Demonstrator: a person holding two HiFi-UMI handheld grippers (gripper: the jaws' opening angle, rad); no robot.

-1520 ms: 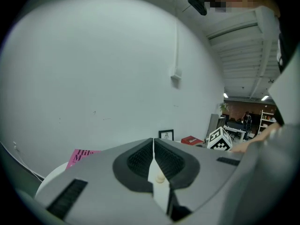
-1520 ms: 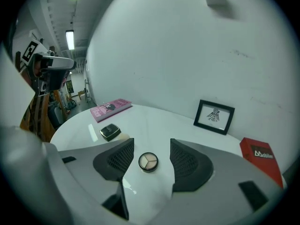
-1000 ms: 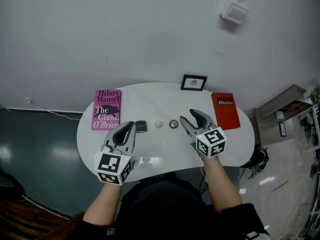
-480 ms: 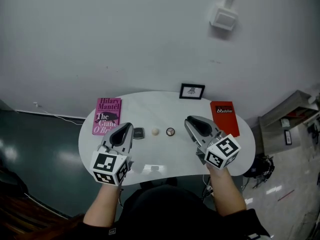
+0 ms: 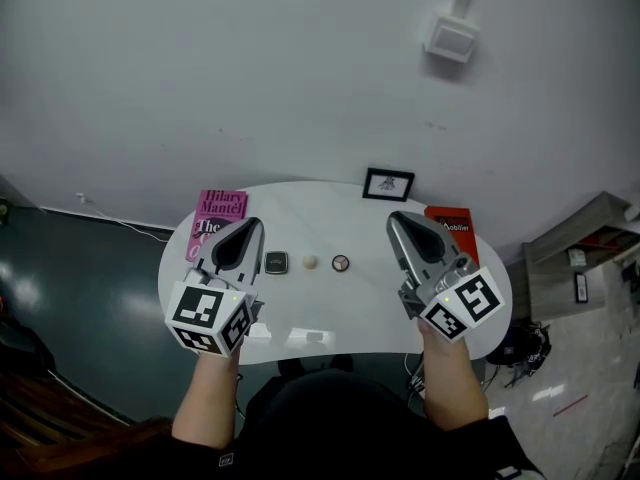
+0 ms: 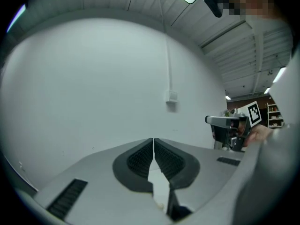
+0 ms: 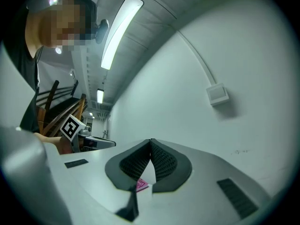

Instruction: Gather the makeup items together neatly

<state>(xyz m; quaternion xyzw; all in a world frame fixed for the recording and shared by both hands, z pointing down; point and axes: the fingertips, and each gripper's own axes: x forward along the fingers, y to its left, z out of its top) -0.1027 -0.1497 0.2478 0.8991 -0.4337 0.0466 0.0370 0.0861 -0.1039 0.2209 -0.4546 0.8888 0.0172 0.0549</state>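
Observation:
Three small makeup items lie in a row on the white table (image 5: 320, 320): a dark square compact (image 5: 276, 262), a cream round piece (image 5: 310, 262) and a round compact (image 5: 341, 263). My left gripper (image 5: 243, 230) hangs above the table left of the row, shut and empty; its pads (image 6: 143, 157) meet in the left gripper view. My right gripper (image 5: 398, 220) is lifted right of the row. Its jaws have just been closing with nothing between them, and its pads (image 7: 160, 161) now touch. Both grippers point roughly level at the wall, away from the items.
A pink book (image 5: 220, 208) lies at the table's far left and a red book (image 5: 455, 226) at its far right. A small framed picture (image 5: 388, 184) stands at the back edge. The white wall carries a box (image 5: 450, 38). Dark floor lies to the left.
Both grippers have risen off the table toward the head camera. The right gripper's jaws went from wide open to shut, and it tilted upward. The makeup items have not moved.

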